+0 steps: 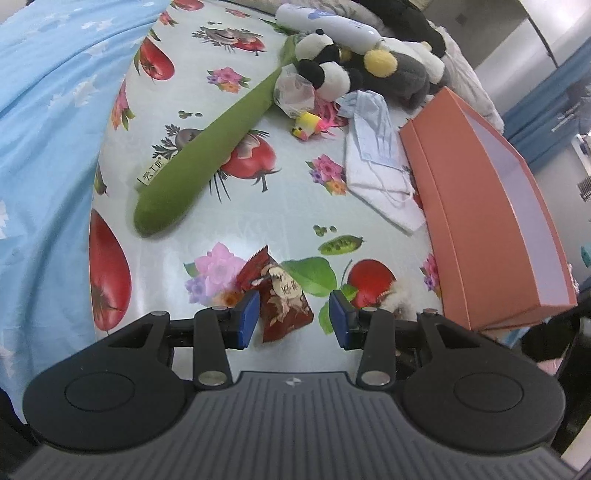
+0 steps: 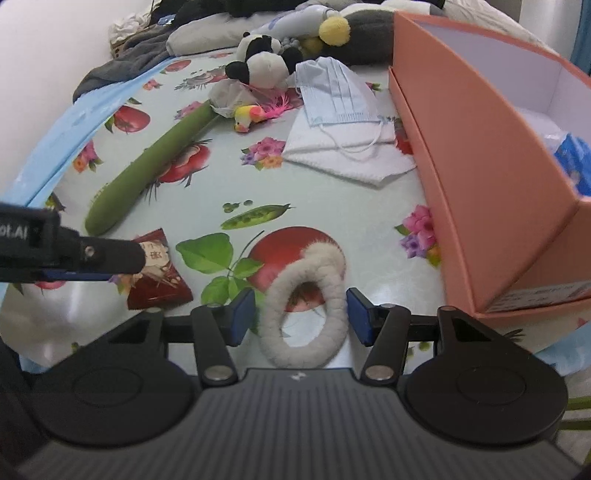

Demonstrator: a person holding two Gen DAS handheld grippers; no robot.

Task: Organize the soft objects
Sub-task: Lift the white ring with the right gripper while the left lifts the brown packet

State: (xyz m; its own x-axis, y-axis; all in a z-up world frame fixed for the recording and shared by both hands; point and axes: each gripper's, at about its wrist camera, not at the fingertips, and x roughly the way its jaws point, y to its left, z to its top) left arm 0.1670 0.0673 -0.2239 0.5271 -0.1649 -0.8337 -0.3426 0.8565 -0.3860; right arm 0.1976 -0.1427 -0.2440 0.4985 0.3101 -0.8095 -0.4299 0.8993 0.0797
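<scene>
1. Red snack packet (image 1: 282,297): lies flat on the flower-and-tomato printed cloth (image 1: 258,206) of the worktop, between the blue pads of the left hand-held gripper (image 1: 293,317). Jaws part open; the left pad sits just beside the packet's edge, the right pad stands clear of it. Nothing gripped.

2. Cream fuzzy ring (image 2: 306,306): lies flat on the same cloth, over a printed tomato, between the pads of the right hand-held gripper (image 2: 301,317). Jaws about half open; both pads just beside the ring's outer edge, whether they touch it cannot be told. Not lifted.

3. Orange box (image 2: 480,166): open-topped, white inside, standing at the right edge of the worktop, near the ring. A blue item shows inside it, too blurred to identify.

4. Green stuffed pod-shaped cushion (image 1: 207,158): long, lying diagonally left of centre, a small label near its lower end.

5. Face masks (image 1: 373,136): pale blue, resting on a folded white cloth (image 1: 384,192), just beside the box's long wall.

6. Small yellow-and-pink plush bird (image 1: 306,125): beyond the masks, beside a crumpled clear plastic bag (image 1: 293,92).

7. Panda plush (image 1: 325,66): far end of the worktop, among grey and black soft toys, with a yellow pompom (image 1: 380,62) and a white bottle (image 1: 328,24).

8. Light blue sheet (image 1: 48,129): draped along the left side.
</scene>
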